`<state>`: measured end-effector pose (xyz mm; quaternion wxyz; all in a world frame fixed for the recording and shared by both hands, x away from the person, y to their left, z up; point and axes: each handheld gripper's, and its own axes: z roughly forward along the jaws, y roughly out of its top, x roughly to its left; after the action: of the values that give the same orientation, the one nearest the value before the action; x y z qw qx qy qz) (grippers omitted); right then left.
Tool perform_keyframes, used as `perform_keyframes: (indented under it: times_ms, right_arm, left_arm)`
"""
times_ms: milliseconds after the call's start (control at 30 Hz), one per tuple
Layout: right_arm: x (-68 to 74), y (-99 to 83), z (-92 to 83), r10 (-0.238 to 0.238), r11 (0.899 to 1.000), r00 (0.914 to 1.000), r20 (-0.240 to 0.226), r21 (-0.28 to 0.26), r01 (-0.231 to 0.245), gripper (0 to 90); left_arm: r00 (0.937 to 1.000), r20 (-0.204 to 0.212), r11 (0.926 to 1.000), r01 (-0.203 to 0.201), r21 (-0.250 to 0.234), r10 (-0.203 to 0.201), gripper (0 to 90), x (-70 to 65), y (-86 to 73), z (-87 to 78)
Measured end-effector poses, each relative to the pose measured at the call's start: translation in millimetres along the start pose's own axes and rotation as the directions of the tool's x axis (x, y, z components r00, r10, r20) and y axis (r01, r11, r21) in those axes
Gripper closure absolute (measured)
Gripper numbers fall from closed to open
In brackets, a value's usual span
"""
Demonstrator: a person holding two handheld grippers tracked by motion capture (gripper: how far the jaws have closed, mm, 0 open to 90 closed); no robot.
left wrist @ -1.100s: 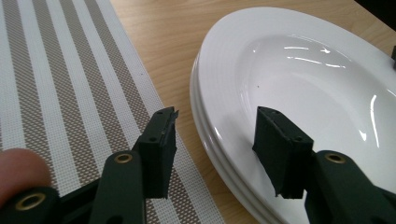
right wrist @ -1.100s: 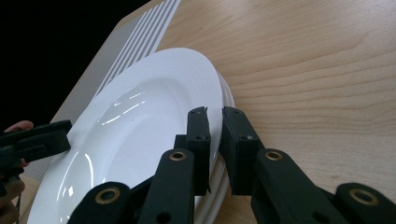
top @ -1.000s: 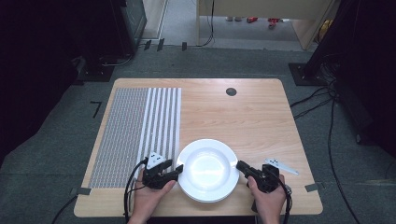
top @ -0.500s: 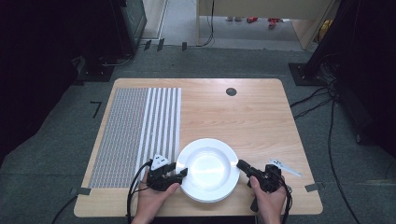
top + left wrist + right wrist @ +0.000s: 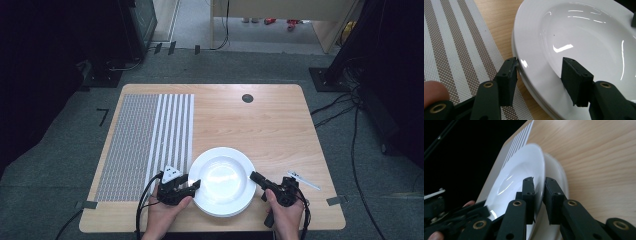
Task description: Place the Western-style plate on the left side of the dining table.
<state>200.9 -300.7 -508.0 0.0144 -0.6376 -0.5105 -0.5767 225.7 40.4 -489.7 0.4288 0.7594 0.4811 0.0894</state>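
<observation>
Two white plates (image 5: 222, 177) lie stacked near the table's front edge. In the left gripper view my left gripper (image 5: 539, 67) is open: one jaw is outside the rim, against the stack's edge, and the other is over the top plate's (image 5: 586, 32) bowl. In the high view this left gripper (image 5: 196, 184) sits at the plates' left rim. My right gripper (image 5: 539, 181) is shut on the top plate's (image 5: 521, 170) rim, which is tilted up off the lower plate (image 5: 560, 173). The right gripper (image 5: 253, 176) is at the plates' right rim.
A grey-and-white striped placemat (image 5: 150, 140) covers the table's left part, just left of the plates. A small white-and-silver object (image 5: 302, 180) lies right of the right hand. A black round grommet (image 5: 247, 98) sits at the back of the wooden table (image 5: 260, 130).
My left gripper has edged right until its jaws straddle the plates' left rim. The right gripper and the plates have hardly moved.
</observation>
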Motion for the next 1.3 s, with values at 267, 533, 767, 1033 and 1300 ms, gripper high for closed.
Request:
perform_keyframes:
  times_ms: [267,533,767,1033,1300]
  right_arm:
    - [-1.0,-4.5,4.1,-0.065,0.998,0.9978,-0.008,-0.025,0.065,78.6]
    - [-1.3,-8.6,7.0,-0.13,0.989,0.9908,-0.036,-0.073,0.128,77.7]
    - [0.1,-11.9,8.6,-0.117,0.989,0.9924,-0.039,-0.097,0.112,78.5]
    - [2.4,-14.8,10.1,-0.088,0.989,0.9955,-0.037,-0.12,0.083,79.2]
    - [4.8,-13.9,8.1,-0.063,0.988,0.9972,-0.039,-0.143,0.057,79.8]
  left_arm:
    - [0.9999,0.007,0.9997,0.011,-0.022,-0.011,51.7,1.4,0.3,-2.8]
    - [0.9967,0.044,0.9962,0.071,-0.05,-0.069,55.9,8.7,-0.6,-4.3]
    - [0.9856,0.096,0.9848,0.148,-0.09,-0.14,63.4,16.9,-2.7,-6.1]
    - [0.9803,0.117,0.9759,0.174,-0.131,-0.16,67.9,19.8,-3.1,-10.8]
    - [0.9751,0.138,0.9675,0.195,-0.161,-0.173,71.4,17.5,-1.5,-14.7]
